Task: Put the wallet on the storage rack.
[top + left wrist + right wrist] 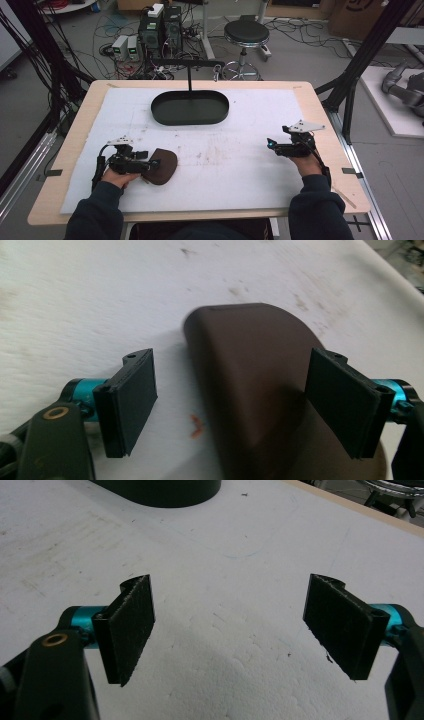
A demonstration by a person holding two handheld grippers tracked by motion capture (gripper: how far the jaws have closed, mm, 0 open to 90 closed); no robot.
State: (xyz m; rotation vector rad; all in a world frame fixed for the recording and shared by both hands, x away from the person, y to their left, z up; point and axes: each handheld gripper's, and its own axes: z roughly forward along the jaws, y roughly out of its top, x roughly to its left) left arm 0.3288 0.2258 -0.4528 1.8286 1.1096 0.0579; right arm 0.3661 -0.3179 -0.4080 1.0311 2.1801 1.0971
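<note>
On the white foam sheet (pixel 240 160) we see our left gripper (pixel 230 405) with its jaws spread wide around the brown pouch (pixel 250 390), not clamping it. Our right gripper (pixel 230 630) hangs equally wide, holding nothing, well apart from the black tray (pixel 190 107).

The left gripper (pixel 150 164) is held low at the person's left, its jaws spread wide and pointed rightward. The right gripper (pixel 272 145) is held at the right, jaws likewise parted, pointed leftward. Both forearms are extended forward, dark-sleeved.
</note>
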